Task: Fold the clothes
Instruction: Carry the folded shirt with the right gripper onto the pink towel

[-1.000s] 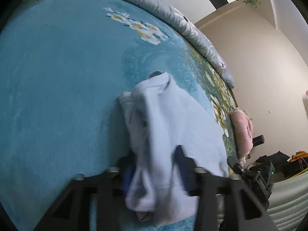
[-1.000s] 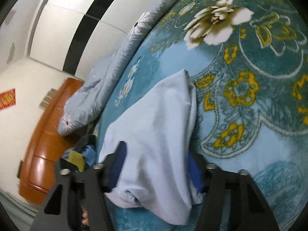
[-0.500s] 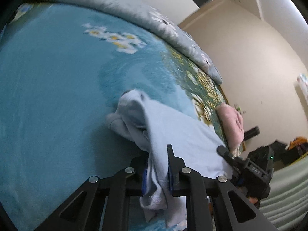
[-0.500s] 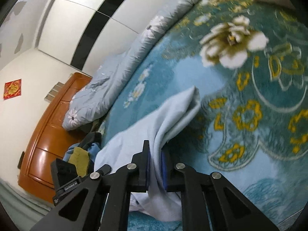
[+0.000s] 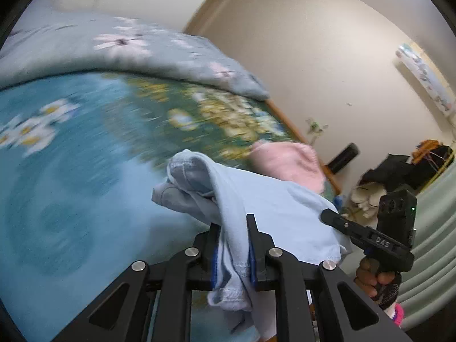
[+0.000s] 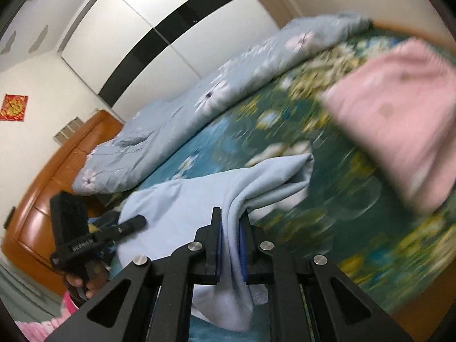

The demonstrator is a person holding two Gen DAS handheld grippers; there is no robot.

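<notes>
A folded light blue garment [image 5: 256, 199] hangs lifted above the blue flowered bedspread [image 5: 71, 171]. My left gripper [image 5: 232, 225] is shut on one end of it, with cloth bunched between the blue pads. My right gripper [image 6: 229, 222] is shut on the other end of the light blue garment [image 6: 199, 193]. Each view shows the other gripper held in a hand: the right gripper [image 5: 370, 239] at the right of the left wrist view, the left gripper [image 6: 85, 236] at the left of the right wrist view. A folded pink garment [image 6: 399, 108] lies on the bed beyond.
A grey-blue flowered quilt [image 6: 199, 99] is heaped along the far side of the bed. The pink garment [image 5: 287, 165] sits near the bed's wooden edge [image 5: 299, 136]. A wooden headboard [image 6: 57, 171] stands at left. Dark clutter [image 5: 399, 171] lies on the floor by the wall.
Both grippers went from open around the garment to shut on it, then lifted it off the bedspread and carried it toward the pink garment. The views are motion blurred.
</notes>
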